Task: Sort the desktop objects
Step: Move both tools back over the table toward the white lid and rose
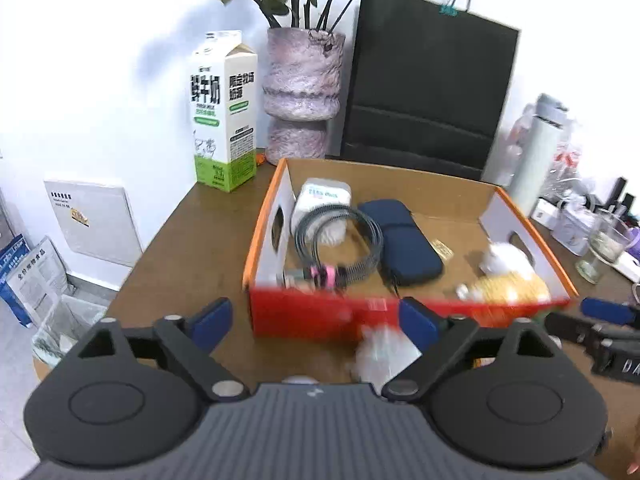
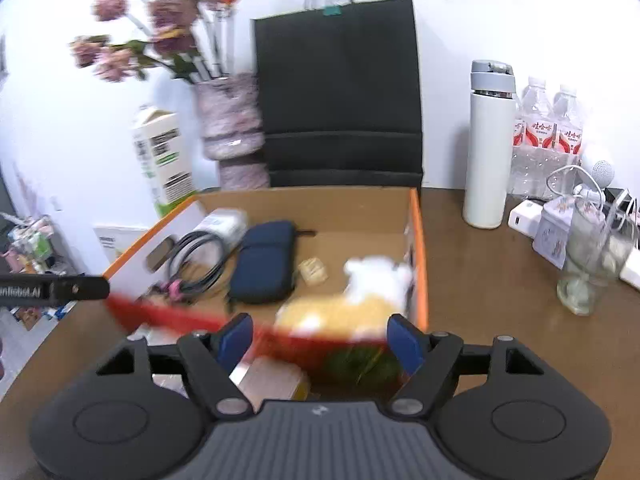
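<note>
An open cardboard box with orange rim and red front [image 1: 320, 316] [image 2: 418, 240] stands on the brown table. Inside lie a coiled black cable [image 1: 340, 236] [image 2: 200, 256], a navy pouch [image 1: 404, 240] [image 2: 266, 260], a white packet [image 1: 324, 196], a yellow and white plush toy [image 1: 508, 276] [image 2: 360, 304] and a small tan item [image 2: 314, 272]. My left gripper [image 1: 316, 320] is open before the box front; a crumpled white wrapper [image 1: 380, 356] lies by its right finger. My right gripper [image 2: 320, 340] is open over a tan box [image 2: 272, 380] and a green thing [image 2: 360, 360].
A milk carton [image 1: 224, 112], a pink vase with flowers [image 1: 302, 88] and a black paper bag [image 1: 432, 88] stand behind the box. To the right stand a white flask [image 2: 488, 152], water bottles [image 2: 548, 136], a glass [image 2: 588, 256] and chargers. The table's left edge drops to a bin [image 1: 60, 328].
</note>
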`<state>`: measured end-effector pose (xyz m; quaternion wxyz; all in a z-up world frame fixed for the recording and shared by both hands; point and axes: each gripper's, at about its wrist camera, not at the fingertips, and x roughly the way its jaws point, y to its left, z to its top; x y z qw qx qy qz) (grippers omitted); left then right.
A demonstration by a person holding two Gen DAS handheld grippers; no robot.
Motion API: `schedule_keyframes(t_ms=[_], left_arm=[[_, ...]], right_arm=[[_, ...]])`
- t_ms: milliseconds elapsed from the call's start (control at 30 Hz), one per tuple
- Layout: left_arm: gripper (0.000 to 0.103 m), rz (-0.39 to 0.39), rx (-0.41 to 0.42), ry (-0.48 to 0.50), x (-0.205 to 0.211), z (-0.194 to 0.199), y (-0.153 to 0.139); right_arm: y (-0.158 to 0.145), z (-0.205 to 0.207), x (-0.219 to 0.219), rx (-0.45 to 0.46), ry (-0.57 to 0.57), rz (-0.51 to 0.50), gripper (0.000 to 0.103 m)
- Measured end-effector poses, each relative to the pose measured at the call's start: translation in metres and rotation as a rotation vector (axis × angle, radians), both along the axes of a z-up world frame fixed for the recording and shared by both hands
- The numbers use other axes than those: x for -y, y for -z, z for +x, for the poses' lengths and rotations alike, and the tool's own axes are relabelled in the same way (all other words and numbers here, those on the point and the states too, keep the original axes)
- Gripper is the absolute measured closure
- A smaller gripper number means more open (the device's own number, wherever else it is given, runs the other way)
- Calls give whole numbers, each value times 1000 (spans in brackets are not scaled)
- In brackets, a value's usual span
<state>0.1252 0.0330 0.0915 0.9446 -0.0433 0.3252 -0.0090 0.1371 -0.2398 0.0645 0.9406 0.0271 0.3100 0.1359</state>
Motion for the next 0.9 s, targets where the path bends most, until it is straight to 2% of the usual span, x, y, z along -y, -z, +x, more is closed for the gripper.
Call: schedule_keyframes(t_ms=[67, 167, 300, 400, 467, 533, 667, 900], left_arm=[[5, -11, 17, 3, 3, -25, 13], [0, -29, 60, 57, 9, -62, 33], [0, -124, 82, 115, 8, -101, 59], [0, -159, 99, 136, 9, -119, 68], [0, -136, 98, 147, 15, -124, 69], [0, -81, 105, 134, 21, -127, 71], [0, -12, 102, 128, 29, -129, 78], [0, -6, 113, 124, 27, -132, 80]], right_arm=[[11, -26, -3, 10, -18, 17, 23], [27, -60, -8, 28, -17, 19, 23], [47, -101, -9, 82, -62, 46, 23], [49, -119, -8, 92, -71, 71, 23], [50, -130, -7, 111, -82, 86, 21], [52, -138, -8, 125, -82, 96, 18], [60, -142, -7, 116, -107, 144, 16], [65, -136, -4, 86, -70, 149, 16]])
